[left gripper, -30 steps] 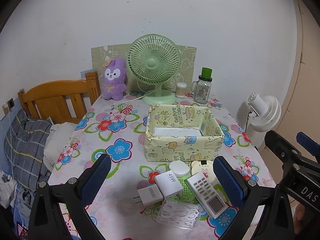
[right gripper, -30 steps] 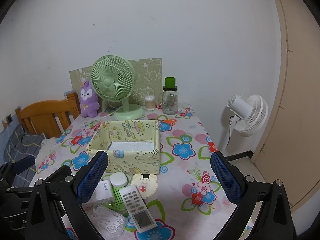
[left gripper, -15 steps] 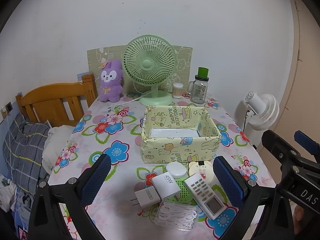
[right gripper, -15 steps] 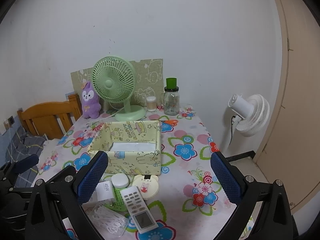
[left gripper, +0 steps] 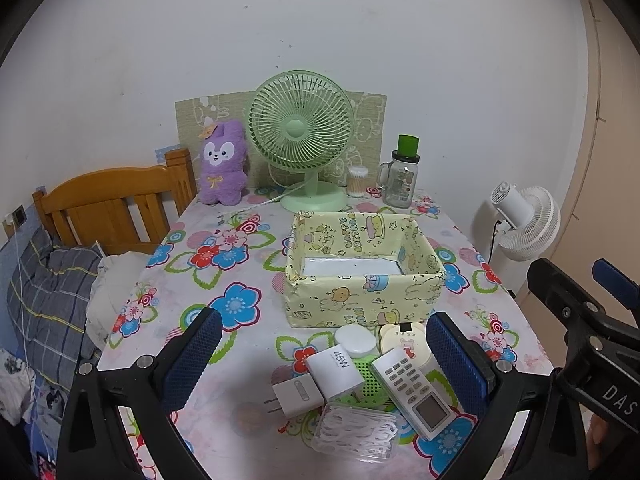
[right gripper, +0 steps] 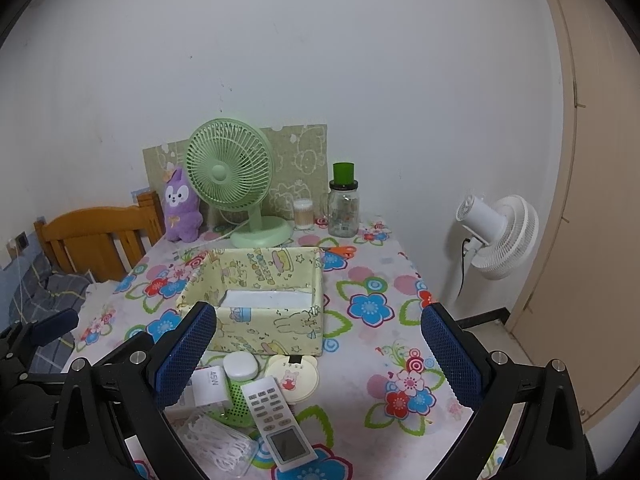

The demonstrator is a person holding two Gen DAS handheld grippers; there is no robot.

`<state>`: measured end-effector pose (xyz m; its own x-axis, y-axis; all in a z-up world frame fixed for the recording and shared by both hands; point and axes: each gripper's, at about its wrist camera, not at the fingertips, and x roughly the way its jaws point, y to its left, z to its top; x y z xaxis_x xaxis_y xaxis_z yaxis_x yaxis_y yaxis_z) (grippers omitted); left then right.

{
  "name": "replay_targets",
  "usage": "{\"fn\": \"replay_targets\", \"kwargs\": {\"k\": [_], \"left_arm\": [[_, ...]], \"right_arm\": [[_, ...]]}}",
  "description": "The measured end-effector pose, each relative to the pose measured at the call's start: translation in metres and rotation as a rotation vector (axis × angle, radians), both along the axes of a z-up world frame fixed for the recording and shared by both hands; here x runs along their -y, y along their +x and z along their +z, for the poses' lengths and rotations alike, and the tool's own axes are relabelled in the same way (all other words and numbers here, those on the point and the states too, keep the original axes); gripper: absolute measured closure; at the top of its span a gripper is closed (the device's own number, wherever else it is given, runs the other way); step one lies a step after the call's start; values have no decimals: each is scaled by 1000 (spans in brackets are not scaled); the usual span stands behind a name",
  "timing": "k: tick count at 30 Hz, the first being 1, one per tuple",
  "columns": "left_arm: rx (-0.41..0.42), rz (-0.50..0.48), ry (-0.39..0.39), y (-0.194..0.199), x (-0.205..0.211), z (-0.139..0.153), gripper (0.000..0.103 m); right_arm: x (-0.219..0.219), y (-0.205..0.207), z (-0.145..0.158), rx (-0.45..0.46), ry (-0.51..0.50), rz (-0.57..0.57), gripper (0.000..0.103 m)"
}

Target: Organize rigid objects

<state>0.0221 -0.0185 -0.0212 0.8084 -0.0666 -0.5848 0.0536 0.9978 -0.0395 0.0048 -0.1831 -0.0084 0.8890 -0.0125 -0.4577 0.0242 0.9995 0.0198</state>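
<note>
**Both grippers held wide above the near edge of the table**

Left gripper (left gripper: 320,354), in the left wrist view, fills the lower frame with its blue-padded fingers (left gripper: 192,356) spread wide and nothing between them. It hangs level over the floral table (left gripper: 224,300), clear of everything. Low in the centre lies a heap: a white remote (left gripper: 412,392), a 45W charger (left gripper: 336,372), a smaller plug adapter (left gripper: 294,396), a clear box of floss picks (left gripper: 356,430), a green perforated holder (left gripper: 370,380), a white round case (left gripper: 357,340) and a cream bear-shaped case (left gripper: 404,340). Just behind, mid-frame, stands the yellow patterned box (left gripper: 364,268). At the right edge the other tool's black frame shows.

Right gripper (right gripper: 318,354), in the right wrist view, is likewise wide and holds nothing. The remote (right gripper: 278,424) and the heap sit lower left of centre, the yellow box (right gripper: 256,300) above them.
</note>
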Motion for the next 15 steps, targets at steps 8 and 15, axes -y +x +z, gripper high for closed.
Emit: {"fn": "replay_targets", "kwargs": {"k": [8,15], "left_arm": [[6,3,6,1,0,0,0],[11,1,11,2,1,0,0]], "right_arm": [[-1,0,0,9,-4,-3,0],[0,2,1,10,-2,-5,0]]}}
